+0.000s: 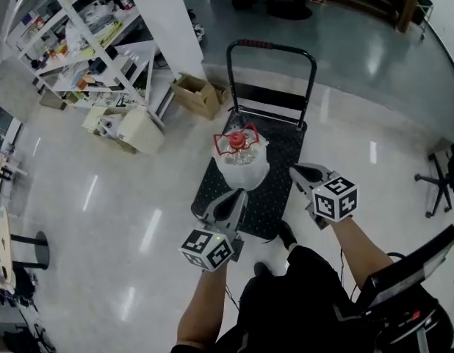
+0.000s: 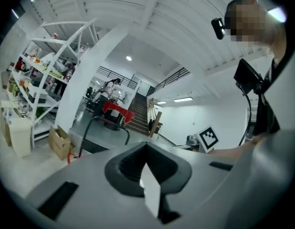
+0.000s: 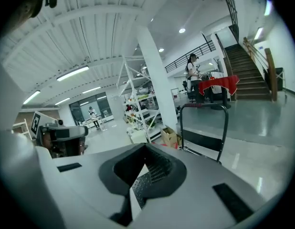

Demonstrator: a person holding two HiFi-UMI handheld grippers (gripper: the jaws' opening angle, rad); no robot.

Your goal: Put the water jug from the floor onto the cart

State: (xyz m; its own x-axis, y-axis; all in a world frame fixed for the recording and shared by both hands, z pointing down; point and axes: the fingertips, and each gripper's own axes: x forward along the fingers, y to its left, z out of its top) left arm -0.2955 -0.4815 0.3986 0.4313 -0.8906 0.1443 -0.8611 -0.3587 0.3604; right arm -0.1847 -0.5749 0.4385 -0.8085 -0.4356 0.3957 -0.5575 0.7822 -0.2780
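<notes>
Claws shut and empty, jug on cart.
Left gripper (image 1: 238, 195) and right gripper (image 1: 294, 170) hang near the water jug (image 1: 242, 157), jaws together with nothing between, the left's seemingly so; the jug stands upright on the cart (image 1: 275, 197).

My right gripper (image 3: 145, 148) has its jaws pressed together on nothing, facing the cart (image 3: 201, 140) handle frame, white shelving (image 3: 137, 99) left of it.

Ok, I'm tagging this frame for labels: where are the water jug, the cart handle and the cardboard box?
water jug (image 1: 242, 166), head view, on its clear body
cart handle (image 1: 272, 45), head view, on the top bar
cardboard box (image 1: 199, 96), head view, on its open top
</notes>
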